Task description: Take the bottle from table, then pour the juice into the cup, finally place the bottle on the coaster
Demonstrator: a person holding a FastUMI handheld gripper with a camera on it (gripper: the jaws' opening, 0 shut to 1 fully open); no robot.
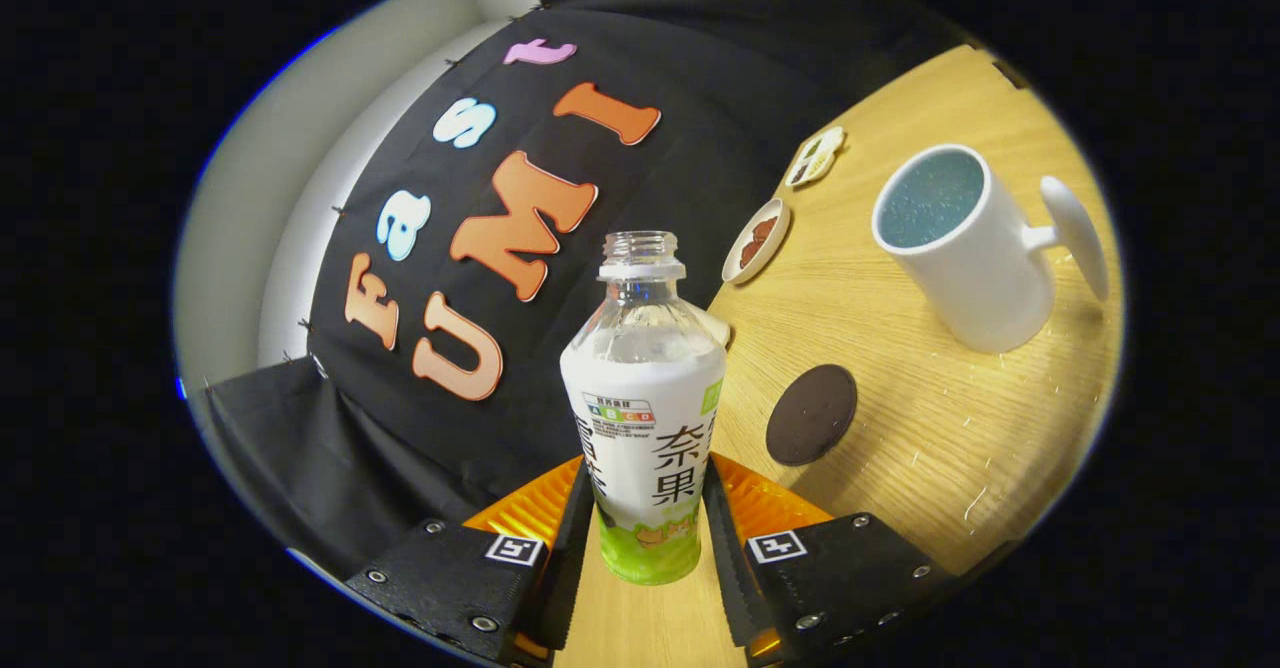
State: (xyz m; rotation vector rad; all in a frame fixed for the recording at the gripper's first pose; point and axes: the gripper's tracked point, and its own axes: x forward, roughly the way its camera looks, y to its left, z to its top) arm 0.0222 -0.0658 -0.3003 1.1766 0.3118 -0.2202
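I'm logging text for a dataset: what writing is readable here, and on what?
bottle, held between the hand-held gripper fingers: the label's big characters partly wrap from view; fine print too small to read.
markers on the fingers: coded squares, no words.
cup, coaster: none.

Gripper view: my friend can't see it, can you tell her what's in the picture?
The gripper holds an open bottle between its two fingers, tilted over a wooden table. Beyond it lie a dark round coaster and a white cup, with two small dishes farther back.
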